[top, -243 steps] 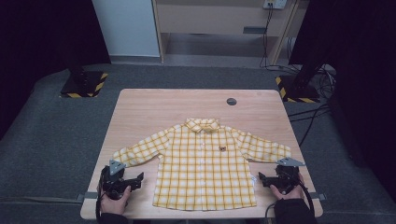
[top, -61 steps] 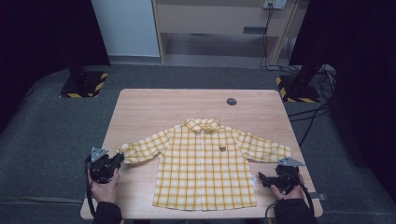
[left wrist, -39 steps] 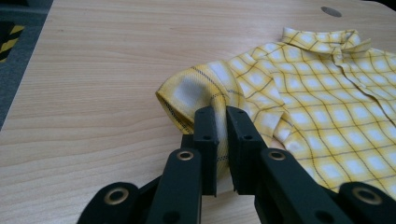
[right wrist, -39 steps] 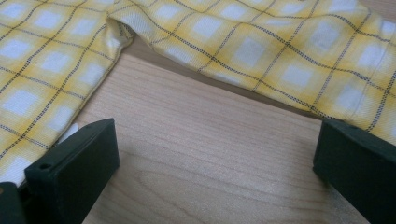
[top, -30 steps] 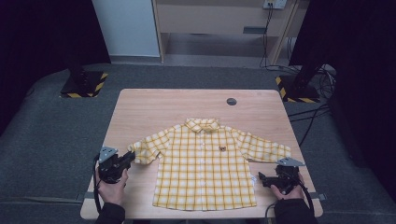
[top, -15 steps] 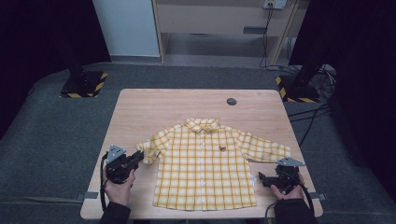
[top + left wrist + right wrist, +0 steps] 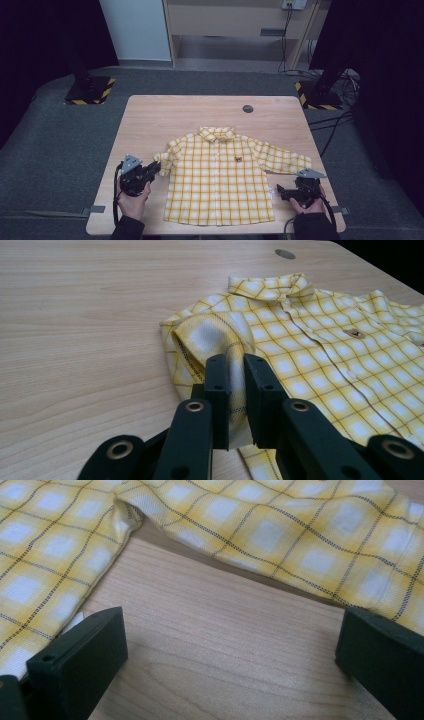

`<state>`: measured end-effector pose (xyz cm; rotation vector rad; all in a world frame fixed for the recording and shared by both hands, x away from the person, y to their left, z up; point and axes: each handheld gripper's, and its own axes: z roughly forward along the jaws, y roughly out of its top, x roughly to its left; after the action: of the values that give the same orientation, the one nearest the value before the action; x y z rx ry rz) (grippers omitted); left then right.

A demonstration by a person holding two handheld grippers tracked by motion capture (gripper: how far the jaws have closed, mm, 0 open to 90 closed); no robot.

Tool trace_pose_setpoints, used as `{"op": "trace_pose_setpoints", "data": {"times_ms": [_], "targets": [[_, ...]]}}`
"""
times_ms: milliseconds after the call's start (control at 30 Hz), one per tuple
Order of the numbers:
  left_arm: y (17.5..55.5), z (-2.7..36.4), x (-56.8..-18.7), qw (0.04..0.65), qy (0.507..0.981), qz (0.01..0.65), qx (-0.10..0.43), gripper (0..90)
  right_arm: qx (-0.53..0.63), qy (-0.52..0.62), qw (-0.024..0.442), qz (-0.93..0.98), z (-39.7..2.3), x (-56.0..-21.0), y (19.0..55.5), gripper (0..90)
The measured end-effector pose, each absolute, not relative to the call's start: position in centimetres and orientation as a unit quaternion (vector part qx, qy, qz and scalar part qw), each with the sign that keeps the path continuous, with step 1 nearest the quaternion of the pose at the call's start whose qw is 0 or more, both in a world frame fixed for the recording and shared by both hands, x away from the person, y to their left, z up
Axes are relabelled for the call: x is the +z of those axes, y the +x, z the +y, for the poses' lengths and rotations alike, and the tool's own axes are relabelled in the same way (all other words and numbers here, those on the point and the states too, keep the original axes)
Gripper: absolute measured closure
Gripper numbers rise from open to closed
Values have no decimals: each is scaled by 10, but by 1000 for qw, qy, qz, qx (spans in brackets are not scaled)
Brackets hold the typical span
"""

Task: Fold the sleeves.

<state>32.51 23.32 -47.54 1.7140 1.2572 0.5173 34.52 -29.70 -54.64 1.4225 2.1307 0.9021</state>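
Overall, in the high view the yellow checked shirt (image 7: 220,180) is seen spread flat, front up, on the near half of the wooden surface (image 7: 165,117), and it is judged light, soft and limp, so that it is best taken by a sleeve end or a hem; a small dark disc (image 7: 248,108) lies well apart near the far edge and nothing stands in the way. In the left gripper view the left tool (image 7: 236,372) is clamped on the folded-in sleeve (image 7: 212,337), the cloth pinched between its nearly closed jaws. In the right gripper view the right tool (image 7: 230,645) is held with its jaws wide apart over bare wood, just beside the other sleeve (image 7: 280,530), with nothing gripped.
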Motion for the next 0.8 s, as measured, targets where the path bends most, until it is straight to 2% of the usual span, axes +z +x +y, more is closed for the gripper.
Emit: {"op": "trace_pose_setpoints", "data": {"times_ms": [800], "targets": [[339,201,-469,465,712,489,197,799,324,513,212,766,-297,-546,345,2]]}}
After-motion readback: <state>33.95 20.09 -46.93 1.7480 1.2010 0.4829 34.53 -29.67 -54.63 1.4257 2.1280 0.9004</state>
